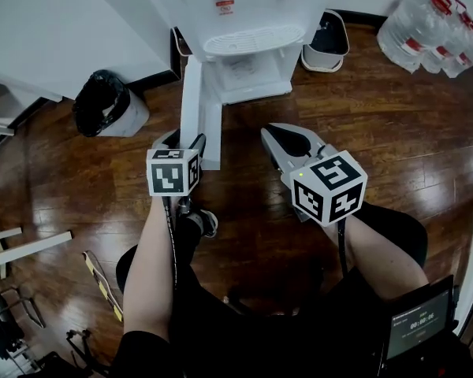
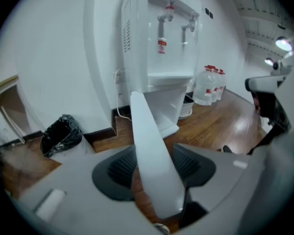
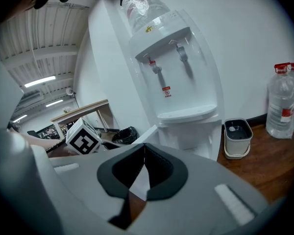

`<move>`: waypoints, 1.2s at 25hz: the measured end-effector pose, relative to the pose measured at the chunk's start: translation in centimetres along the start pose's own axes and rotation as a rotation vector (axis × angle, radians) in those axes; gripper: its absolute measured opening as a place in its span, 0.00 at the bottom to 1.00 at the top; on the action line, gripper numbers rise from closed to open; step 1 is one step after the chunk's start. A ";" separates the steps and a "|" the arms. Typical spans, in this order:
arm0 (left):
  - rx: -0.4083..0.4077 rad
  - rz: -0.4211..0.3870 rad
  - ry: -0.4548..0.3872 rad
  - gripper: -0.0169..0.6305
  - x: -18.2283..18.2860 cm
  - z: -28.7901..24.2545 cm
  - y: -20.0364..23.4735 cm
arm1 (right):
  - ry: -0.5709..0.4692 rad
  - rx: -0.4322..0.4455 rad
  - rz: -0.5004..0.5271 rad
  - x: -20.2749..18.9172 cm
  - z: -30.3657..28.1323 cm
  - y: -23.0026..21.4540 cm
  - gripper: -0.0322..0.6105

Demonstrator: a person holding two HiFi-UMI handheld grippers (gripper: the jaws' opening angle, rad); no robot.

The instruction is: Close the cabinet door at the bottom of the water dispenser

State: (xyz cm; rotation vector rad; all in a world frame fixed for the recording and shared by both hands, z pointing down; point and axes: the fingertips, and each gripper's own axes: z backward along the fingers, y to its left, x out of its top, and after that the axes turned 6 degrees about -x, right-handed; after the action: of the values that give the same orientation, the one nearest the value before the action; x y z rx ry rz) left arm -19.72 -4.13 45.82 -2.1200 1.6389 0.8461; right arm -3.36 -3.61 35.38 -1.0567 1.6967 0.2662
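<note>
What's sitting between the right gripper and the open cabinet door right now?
Nothing but bare wood floor. The head view shows that stretch between the right gripper and the cabinet door with no object in it.

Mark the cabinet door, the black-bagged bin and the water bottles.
cabinet door (image 1: 195, 107), head view, middle of the open white panel.
black-bagged bin (image 1: 101, 101), head view, on the black liner.
water bottles (image 1: 406, 30), head view, clear body of the nearest bottle.

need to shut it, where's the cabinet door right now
In the head view the cabinet door stands swung open at the left of the water dispenser, its free edge between the parted jaws of the left tool.
</note>
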 end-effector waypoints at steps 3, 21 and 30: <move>0.012 0.067 -0.055 0.42 0.0 -0.2 -1.3 | 0.011 -0.006 0.004 -1.1 0.9 0.2 0.06; -0.196 0.395 -0.124 0.30 2.5 -2.9 -9.3 | 0.195 -0.032 -0.028 -6.2 0.0 -0.8 0.06; -0.290 0.367 -0.107 0.33 3.6 -3.6 -11.8 | 0.339 -0.106 -0.101 -9.4 -0.6 -3.0 0.11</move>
State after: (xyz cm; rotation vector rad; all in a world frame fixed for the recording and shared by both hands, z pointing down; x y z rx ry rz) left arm -6.96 -5.65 45.23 -1.9308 1.9811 1.3574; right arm -1.20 -0.92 44.61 -1.3197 1.9379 0.1165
